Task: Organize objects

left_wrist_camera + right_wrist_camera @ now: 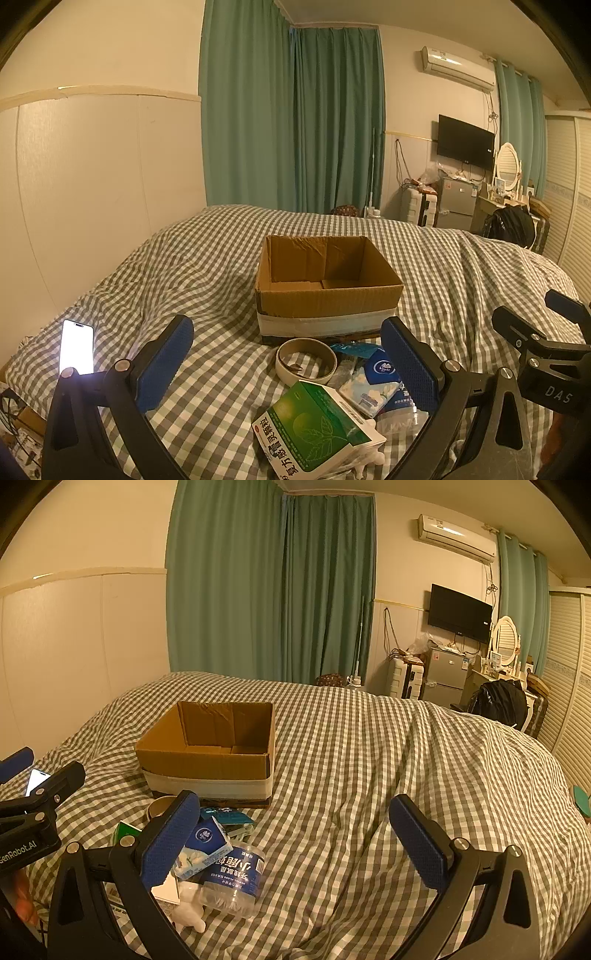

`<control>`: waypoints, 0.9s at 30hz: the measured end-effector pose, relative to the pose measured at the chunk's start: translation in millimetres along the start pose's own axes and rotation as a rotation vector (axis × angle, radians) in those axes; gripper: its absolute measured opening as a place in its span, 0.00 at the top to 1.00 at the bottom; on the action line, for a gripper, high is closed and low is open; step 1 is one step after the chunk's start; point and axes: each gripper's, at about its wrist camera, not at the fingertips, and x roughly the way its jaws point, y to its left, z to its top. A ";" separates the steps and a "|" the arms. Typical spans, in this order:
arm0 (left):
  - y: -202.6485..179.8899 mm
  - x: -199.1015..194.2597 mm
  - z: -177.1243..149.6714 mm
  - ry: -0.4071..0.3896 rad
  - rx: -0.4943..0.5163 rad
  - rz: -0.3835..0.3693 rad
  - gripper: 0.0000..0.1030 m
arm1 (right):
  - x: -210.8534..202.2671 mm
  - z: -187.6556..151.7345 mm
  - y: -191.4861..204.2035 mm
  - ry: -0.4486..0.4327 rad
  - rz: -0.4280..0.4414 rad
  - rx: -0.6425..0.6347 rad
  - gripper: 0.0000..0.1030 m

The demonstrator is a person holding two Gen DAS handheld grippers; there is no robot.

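Note:
An open, empty cardboard box (327, 291) sits on the checked bed; it also shows in the right wrist view (207, 764). In front of it lies a pile: a tape roll (306, 363), a green medicine box (317, 430), a blue tissue pack (373, 384) and a clear plastic jar (232, 880). My left gripper (288, 363) is open above the pile, holding nothing. My right gripper (295, 843) is open and empty over bare bedding, just right of the pile. A small white figure (190, 912) lies by the jar.
A lit phone (77, 347) lies on the bed at the left. The checked duvet (388, 757) spreads wide to the right. Green curtains, a wall, a fridge, a TV and a dresser stand beyond the bed.

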 end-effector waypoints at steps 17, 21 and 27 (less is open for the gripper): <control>-0.3 -0.2 -1.2 0.004 0.002 -0.001 0.00 | 2.7 -2.8 2.9 0.007 -0.001 -0.008 0.00; -0.1 -0.8 -0.8 0.004 0.002 -0.001 0.00 | 2.0 -3.1 3.2 0.006 -0.001 -0.009 0.00; -1.0 -1.6 0.2 0.003 0.002 -0.002 0.00 | 0.9 -1.7 3.0 0.004 -0.001 -0.011 0.00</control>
